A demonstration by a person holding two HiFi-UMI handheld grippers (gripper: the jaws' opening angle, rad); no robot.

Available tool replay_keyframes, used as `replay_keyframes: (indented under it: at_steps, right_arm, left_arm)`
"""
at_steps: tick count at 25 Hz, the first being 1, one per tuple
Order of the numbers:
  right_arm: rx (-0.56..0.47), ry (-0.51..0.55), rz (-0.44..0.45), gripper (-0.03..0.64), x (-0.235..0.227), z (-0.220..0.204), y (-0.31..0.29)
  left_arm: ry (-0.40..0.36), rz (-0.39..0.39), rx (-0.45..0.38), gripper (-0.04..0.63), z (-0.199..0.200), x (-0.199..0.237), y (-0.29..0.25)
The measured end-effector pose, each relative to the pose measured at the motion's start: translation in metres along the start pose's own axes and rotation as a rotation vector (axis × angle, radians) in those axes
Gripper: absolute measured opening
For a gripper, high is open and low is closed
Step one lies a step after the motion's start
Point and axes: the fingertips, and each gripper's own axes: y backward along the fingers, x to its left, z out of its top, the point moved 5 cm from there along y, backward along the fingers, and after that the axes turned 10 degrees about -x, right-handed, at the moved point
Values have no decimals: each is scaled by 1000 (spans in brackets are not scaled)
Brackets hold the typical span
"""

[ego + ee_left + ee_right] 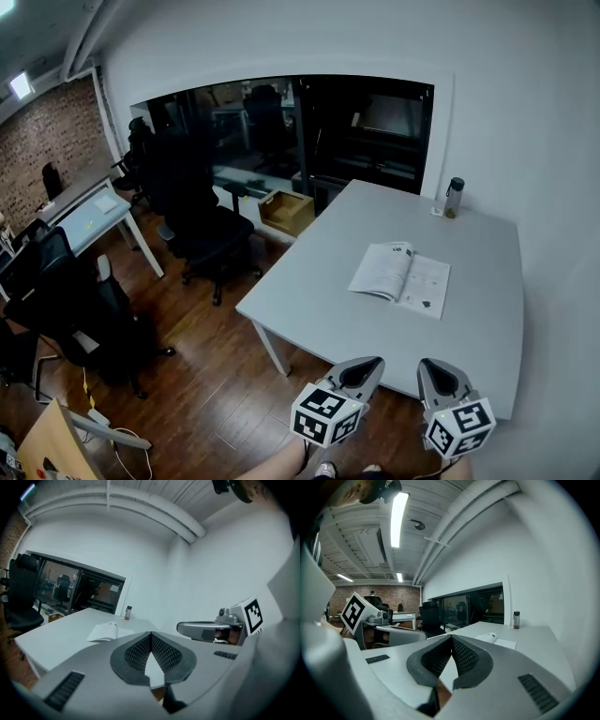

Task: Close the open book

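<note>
Both pairs of jaws are pressed together with nothing between them. Our left gripper [372, 362] and right gripper [427, 366] sit side by side at the near edge of the table [319, 319]. We see the book [401, 278] lying open near its middle, well apart from both grippers. A bottle [454, 197] stands at the far corner.

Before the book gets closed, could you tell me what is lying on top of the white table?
The white table holds an open book near its middle and a bottle standing upright at the far corner. Anything beneath the book's pages is covered and cannot be seen.
</note>
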Motion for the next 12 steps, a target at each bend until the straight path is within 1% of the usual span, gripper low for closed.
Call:
replay_keyframes:
  at_steps: [7,12]
  right_arm:
    - [0,-16,-11,3,-36,-10,-43]
    - [-31,-36,0,3,-78,-11,-80]
  left_arm:
    - [-1,3,45,3,-7,33,-40]
    - [-36,31,89,3,-7,55,-84]
